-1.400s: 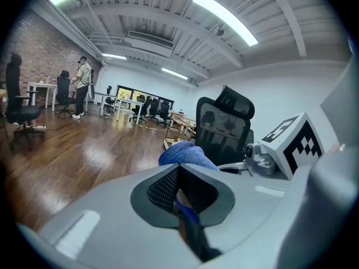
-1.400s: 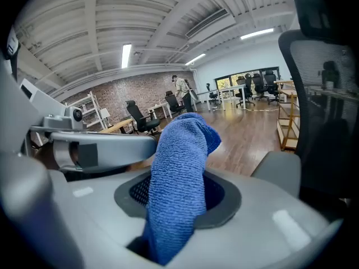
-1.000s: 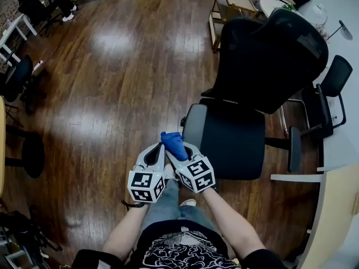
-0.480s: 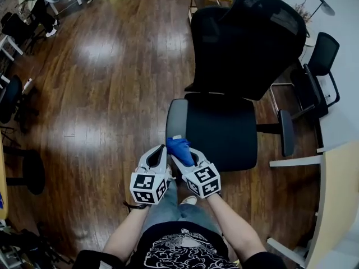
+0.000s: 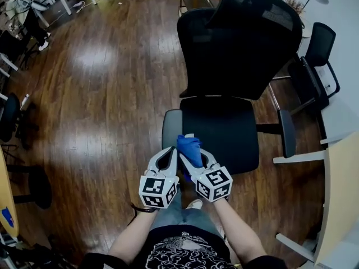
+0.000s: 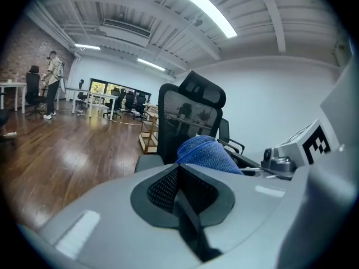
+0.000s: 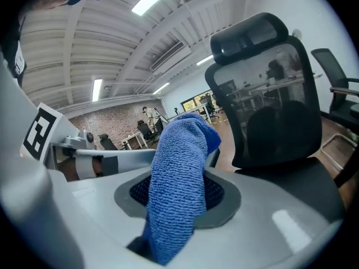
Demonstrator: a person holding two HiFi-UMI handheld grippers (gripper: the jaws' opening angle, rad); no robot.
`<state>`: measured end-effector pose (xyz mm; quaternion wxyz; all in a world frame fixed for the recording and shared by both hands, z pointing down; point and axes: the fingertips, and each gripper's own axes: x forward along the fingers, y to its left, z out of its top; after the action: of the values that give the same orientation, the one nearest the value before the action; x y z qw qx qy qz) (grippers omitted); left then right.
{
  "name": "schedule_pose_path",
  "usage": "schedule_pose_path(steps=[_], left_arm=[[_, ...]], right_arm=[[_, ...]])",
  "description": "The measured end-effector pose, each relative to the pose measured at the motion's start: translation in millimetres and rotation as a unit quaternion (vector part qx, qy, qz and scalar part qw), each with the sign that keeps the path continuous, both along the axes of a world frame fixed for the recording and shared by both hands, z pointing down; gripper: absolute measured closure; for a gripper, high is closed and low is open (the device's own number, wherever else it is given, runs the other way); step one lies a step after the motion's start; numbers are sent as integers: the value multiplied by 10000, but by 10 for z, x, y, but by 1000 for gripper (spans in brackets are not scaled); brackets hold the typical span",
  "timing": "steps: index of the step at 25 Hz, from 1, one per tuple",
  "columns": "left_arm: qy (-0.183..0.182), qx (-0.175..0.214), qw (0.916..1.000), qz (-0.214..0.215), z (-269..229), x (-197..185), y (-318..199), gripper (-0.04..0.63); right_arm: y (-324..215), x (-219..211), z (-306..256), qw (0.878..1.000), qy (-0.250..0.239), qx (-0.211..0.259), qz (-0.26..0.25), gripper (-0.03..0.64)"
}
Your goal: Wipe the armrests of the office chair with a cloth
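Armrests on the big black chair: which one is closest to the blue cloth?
The left armrest in the head view, right beside the blue cloth; the other armrest is across the seat.

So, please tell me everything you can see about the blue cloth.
The blue cloth is a looped, terry-like fabric, bunched into a thick roll. The right gripper is shut on its lower part; the free end sticks out past the jaws and folds over. In the head view it sits over the near left corner of the office chair seat; contact with the chair cannot be told.
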<state>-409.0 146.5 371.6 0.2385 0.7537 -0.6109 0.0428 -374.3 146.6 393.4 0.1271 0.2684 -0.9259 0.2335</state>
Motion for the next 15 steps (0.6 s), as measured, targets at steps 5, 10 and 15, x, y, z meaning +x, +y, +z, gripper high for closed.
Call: schedule_pose_path(steps=[5, 10, 15], left_arm=[[-33, 59, 9994, 338, -3, -20, -371, 620], [-191, -29, 9982, 573, 74, -8, -639, 620], [-439, -266, 9971, 559, 301, 246, -975, 620]], right_arm=[[-344, -49, 117, 9995, -80, -153, 277, 477], [-638, 51, 280, 9955, -403, -494, 699, 477], [-958, 247, 555, 9890, -875, -846, 838, 477]])
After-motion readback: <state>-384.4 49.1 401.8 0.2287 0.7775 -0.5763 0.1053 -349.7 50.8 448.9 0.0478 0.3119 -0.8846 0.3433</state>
